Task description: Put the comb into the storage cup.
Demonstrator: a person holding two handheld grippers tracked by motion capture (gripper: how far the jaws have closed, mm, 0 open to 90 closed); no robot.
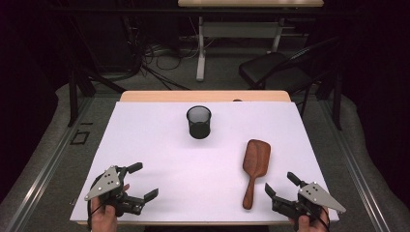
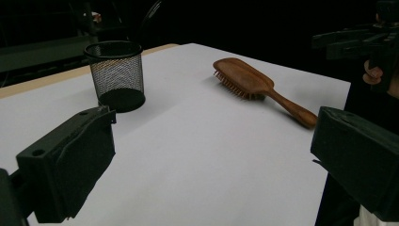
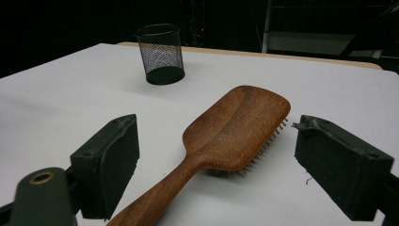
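Brush (image 1: 255, 169) is the thing here: a wooden paddle hairbrush lying bristles-down on the right half of the table (image 1: 159, 159), handle toward the person, paddle toward the far edge. It looks stiff and solid, probably pretty light, and the wood seems smooth and finished, so I'd guess a bit slippery under hard pads. Not fragile, though the bristles might flex if you squash them.

Best spot to grab, I reckon, is the handle or the narrow neck where it widens into the paddle. The paddle itself looks too broad and flat on the table to pinch easily.

Right tool (image 1: 279, 186) is wide open with nothing in it, sitting just beside the handle end; in its own view the handle (image 3: 155, 197) runs up between the jaws without the pads touching. Left tool (image 1: 140, 181) is also wide open and empty, well apart from the brush on the left side.

Count: one brush, one black mesh cup (image 1: 198, 122) near the far middle, upright, two tools. The cup looks empty, as far as I can see.
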